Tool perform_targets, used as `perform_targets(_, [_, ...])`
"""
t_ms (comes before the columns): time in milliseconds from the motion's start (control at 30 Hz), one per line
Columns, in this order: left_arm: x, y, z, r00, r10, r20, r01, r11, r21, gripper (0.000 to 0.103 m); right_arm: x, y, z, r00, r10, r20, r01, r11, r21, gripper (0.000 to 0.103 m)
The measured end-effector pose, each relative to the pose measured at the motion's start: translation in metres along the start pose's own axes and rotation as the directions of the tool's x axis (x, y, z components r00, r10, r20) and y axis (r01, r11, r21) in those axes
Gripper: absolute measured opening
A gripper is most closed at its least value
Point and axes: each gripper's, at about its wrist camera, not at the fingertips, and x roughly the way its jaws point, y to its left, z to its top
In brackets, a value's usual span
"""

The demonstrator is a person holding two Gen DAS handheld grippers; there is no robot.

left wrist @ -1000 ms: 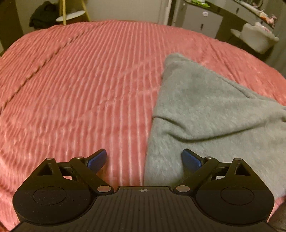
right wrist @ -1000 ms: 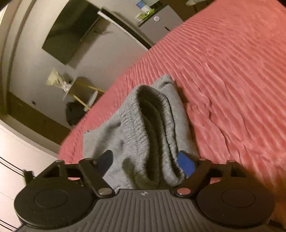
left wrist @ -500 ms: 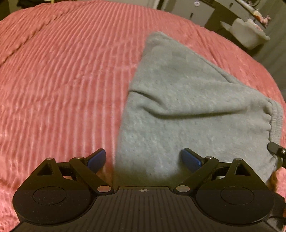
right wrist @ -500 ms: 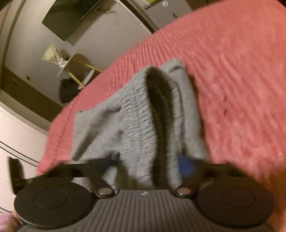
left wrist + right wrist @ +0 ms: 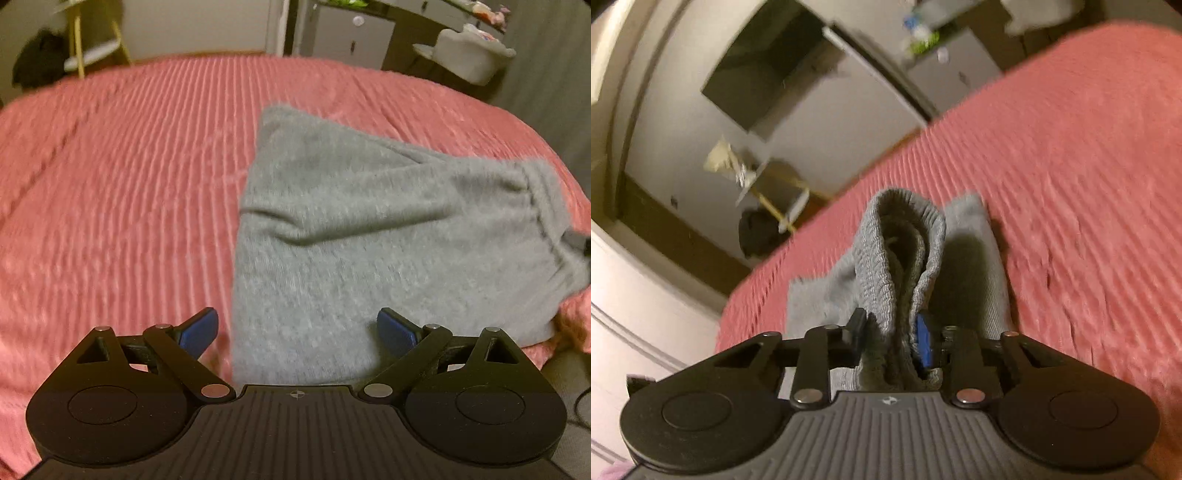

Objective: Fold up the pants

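Our right gripper (image 5: 892, 338) has just been closing, now pinching the waistband of the grey pants (image 5: 369, 236) on the pink bedspread (image 5: 129, 184) (frames blurry). Our left gripper (image 5: 297, 332) hangs wide, nothing held.

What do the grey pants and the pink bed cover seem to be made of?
Grey pants: probably soft knitted fleece or sweatshirt cotton, matte and fuzzy, with a ribbed elastic waistband. Pink bed cover: likely plush synthetic velvet or corduroy-like fabric; raised stripes catch a slight sheen.

Bare pink bedspread (image 5: 122, 206) left of grey pants (image 5: 369, 236): open passage; pants fill right side.
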Motion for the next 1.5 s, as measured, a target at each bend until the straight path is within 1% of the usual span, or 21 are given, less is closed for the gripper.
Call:
perform_targets(33, [0.004,0.003,-0.001,1.0,-0.01,-0.016,0.009,1.0,-0.027,0.096,0.007,-0.008,-0.001,0.999,-0.008,-0.04,0.008,1.0,0.022,0.051])
perform_targets(133, [0.011,0.008,-0.001,0.999,-0.011,-0.047,0.007,0.996,-0.088,0.096,0.021,-0.035,-0.012,0.995,-0.035,-0.096,0.044,0.995,0.092,0.068])
perform_targets(300, [0.015,0.011,-0.002,0.996,0.055,-0.071,-0.062,0.992,-0.109,0.096,0.043,-0.042,-0.016,0.99,0.068,-0.124,-0.049,0.988,0.146,0.089])
perform_targets(333, [0.017,0.011,-0.002,0.994,0.079,-0.079,-0.088,0.99,-0.108,0.096,0.048,-0.038,-0.016,0.989,0.072,-0.132,-0.053,0.989,0.136,0.086])
perform_targets(367, [0.018,0.01,-0.001,0.991,0.104,-0.083,-0.112,0.988,-0.106,0.096,0.051,-0.033,-0.016,0.99,0.057,-0.131,-0.043,0.993,0.11,0.076])
perform_targets(400, [0.018,0.009,0.0,0.989,0.121,-0.083,-0.13,0.986,-0.103,0.096,0.053,-0.027,-0.017,0.993,0.01,-0.12,-0.001,0.998,0.069,0.041])
perform_targets(433, [0.016,0.008,-0.001,0.987,0.139,-0.077,-0.146,0.985,-0.096,0.096,0.052,-0.02,-0.017,0.993,-0.046,-0.109,0.047,0.999,0.004,0.041])
perform_targets(467, [0.014,0.006,0.0,0.985,0.16,-0.07,-0.165,0.983,-0.078,0.096,0.051,-0.016,-0.017,0.994,-0.055,-0.096,0.054,0.998,-0.013,0.04])
perform_targets(600, [0.01,0.0,0.004,0.975,0.217,-0.042,-0.217,0.976,-0.009,0.096,0.028,0.003,-0.013,1.0,-0.007,-0.008,0.007,0.998,-0.061,0.038])
perform_targets(667, [0.009,0.0,0.006,0.975,0.219,-0.033,-0.219,0.976,-0.007,0.097,0.015,0.004,-0.01,1.0,0.014,0.02,-0.012,0.997,-0.083,0.038])
perform_targets(800, [0.01,0.002,0.011,0.978,0.205,-0.031,-0.205,0.979,-0.014,0.097,0.014,-0.011,-0.007,0.999,-0.04,0.024,0.042,0.998,-0.052,0.038])
perform_targets(867, [0.012,0.001,0.014,0.978,0.208,-0.027,-0.208,0.978,0.004,0.097,0.022,-0.024,-0.013,0.996,-0.083,-0.031,0.082,0.996,-0.032,0.041])
perform_targets(900, [0.013,0.0,0.016,0.977,0.213,-0.025,-0.212,0.977,0.02,0.097,0.027,-0.027,-0.015,0.993,-0.107,-0.058,0.105,0.994,-0.039,0.048])
perform_targets(967, [0.017,-0.002,0.026,0.973,0.231,-0.001,-0.231,0.972,0.048,0.097,0.025,-0.027,-0.019,0.983,-0.172,-0.059,0.167,0.982,-0.088,0.067])
perform_targets(1000, [0.017,-0.003,0.032,0.973,0.231,0.011,-0.232,0.971,0.063,0.097,0.022,-0.025,-0.019,0.982,-0.185,-0.037,0.181,0.979,-0.093,0.088])
perform_targets(1033, [0.018,-0.005,0.038,0.974,0.225,0.022,-0.226,0.971,0.081,0.097,0.015,-0.024,-0.019,0.979,-0.201,-0.008,0.2,0.975,-0.101,0.099])
perform_targets(1133, [0.031,-0.017,0.062,0.981,0.186,0.06,-0.193,0.97,0.147,0.097,0.012,-0.024,-0.019,0.97,-0.243,0.015,0.243,0.958,-0.151,0.099])
perform_targets(1200, [0.049,-0.027,0.078,0.982,0.176,0.066,-0.185,0.963,0.194,0.097,0.024,-0.033,-0.018,0.975,-0.219,-0.048,0.212,0.97,-0.116,0.099])
perform_targets(1300, [0.082,-0.04,0.097,0.985,0.155,0.071,-0.168,0.954,0.247,0.098,0.039,-0.04,-0.021,0.97,-0.205,-0.131,0.193,0.976,-0.099,0.099])
perform_targets(1400, [0.104,-0.046,0.113,0.961,0.221,0.166,-0.259,0.932,0.254,0.1,0.046,-0.037,-0.022,0.967,-0.21,-0.143,0.196,0.975,-0.105,0.099])
perform_targets(1500, [0.117,-0.05,0.125,0.94,0.274,0.205,-0.317,0.922,0.224,0.101,0.052,-0.036,-0.025,0.969,-0.208,-0.137,0.196,0.976,-0.095,0.099])
